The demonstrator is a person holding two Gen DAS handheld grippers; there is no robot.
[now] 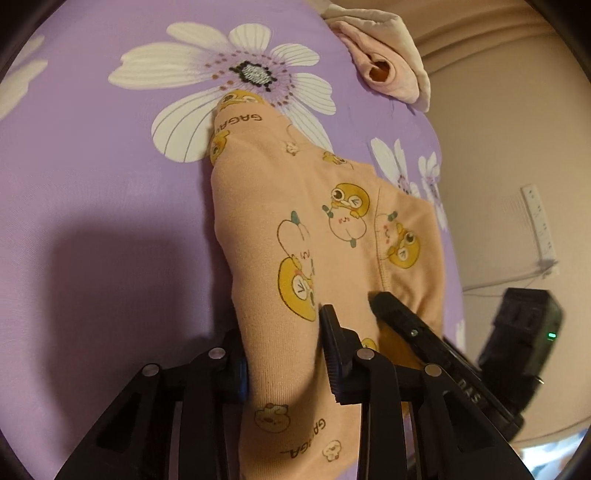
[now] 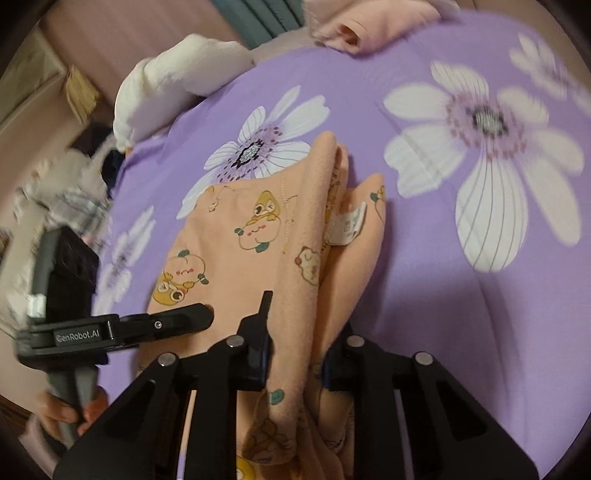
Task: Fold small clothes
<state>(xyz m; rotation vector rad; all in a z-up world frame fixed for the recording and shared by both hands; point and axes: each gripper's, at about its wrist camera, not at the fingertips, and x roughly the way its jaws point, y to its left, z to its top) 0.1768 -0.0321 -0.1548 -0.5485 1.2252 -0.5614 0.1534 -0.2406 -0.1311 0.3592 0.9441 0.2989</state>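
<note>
A small peach garment (image 1: 295,229) printed with yellow cartoon figures lies on a purple sheet with white flowers (image 1: 110,184). In the left wrist view my left gripper (image 1: 284,362) is shut on a raised fold of it, and the cloth fills the gap between the pads. Just right of it, a black finger of the right gripper (image 1: 395,310) rests on the cloth. In the right wrist view my right gripper (image 2: 295,362) is shut on a bunched ridge of the same garment (image 2: 258,236), whose white label (image 2: 349,225) shows. The left gripper's finger (image 2: 177,319) lies to its left, held by a hand (image 2: 59,410).
A folded pink cloth (image 1: 384,66) lies at the sheet's far edge, seen also as the pink cloth (image 2: 354,33) in the right wrist view. A white bundle (image 2: 173,77) sits at the far left edge. A white power strip (image 1: 539,221) hangs on the beige wall.
</note>
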